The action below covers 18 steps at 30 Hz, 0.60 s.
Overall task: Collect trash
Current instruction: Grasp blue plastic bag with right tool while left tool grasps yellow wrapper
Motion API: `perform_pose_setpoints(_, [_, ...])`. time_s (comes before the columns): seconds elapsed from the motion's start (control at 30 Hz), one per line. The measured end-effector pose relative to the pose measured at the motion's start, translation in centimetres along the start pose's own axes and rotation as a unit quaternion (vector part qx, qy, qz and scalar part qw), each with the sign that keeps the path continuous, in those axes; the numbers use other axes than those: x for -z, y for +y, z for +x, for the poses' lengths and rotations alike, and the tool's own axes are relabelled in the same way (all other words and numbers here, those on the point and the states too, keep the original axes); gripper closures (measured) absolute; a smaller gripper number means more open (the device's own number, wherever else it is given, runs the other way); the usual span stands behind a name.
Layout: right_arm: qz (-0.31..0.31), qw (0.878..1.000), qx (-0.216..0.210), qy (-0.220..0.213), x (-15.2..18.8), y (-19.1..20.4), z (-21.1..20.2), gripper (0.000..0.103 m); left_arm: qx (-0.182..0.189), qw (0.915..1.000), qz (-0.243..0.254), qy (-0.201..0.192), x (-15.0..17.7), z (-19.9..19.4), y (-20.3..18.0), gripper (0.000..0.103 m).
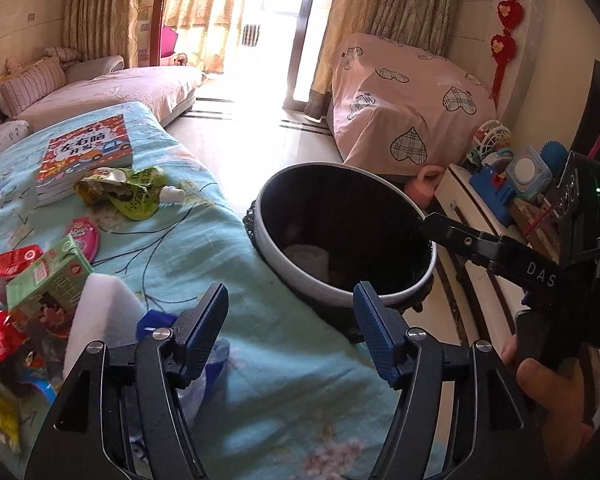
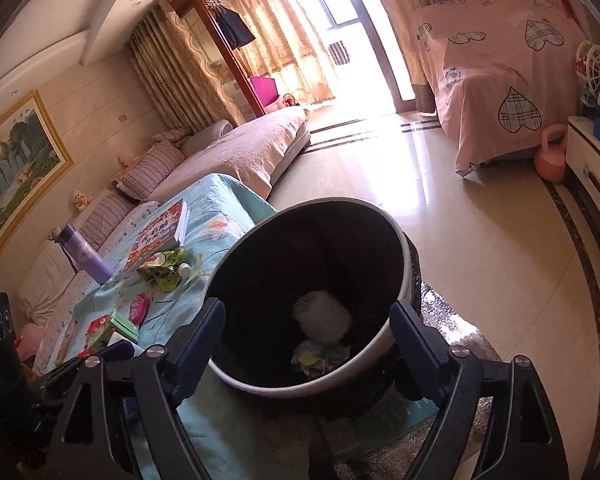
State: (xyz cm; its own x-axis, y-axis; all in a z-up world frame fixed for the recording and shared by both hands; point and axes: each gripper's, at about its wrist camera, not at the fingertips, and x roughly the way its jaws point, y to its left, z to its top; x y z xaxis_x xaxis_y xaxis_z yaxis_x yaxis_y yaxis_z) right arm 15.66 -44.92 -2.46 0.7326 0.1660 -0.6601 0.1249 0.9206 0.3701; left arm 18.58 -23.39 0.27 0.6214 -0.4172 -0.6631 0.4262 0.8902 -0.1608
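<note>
Only right wrist shows bin's (image 2: 404,276) trash (image 2: 320,336) (crumpled).

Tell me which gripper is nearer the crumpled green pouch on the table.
Left. The left gripper hangs open over the table's near edge, below the green pouch; the right gripper is open over the trash bin, off the table.
</note>
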Motion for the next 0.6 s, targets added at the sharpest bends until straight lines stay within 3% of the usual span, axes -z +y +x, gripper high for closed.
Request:
perform_pose_setpoints(0.33, [0.009,0.999,-0.025,0.018,4.1,3.5,-1.6,0.009,-0.033,0.9993,-0.010,-0.013,3.6,-4.3,3.7,0.036])
perform_pose_setpoints(0.6, [-0.009,0.998,-0.040,0.037,7.3,6.8,-1.8,0.008,-0.062,0.9964,-0.056,-0.008,7.0,-6.9,7.9,0.036])
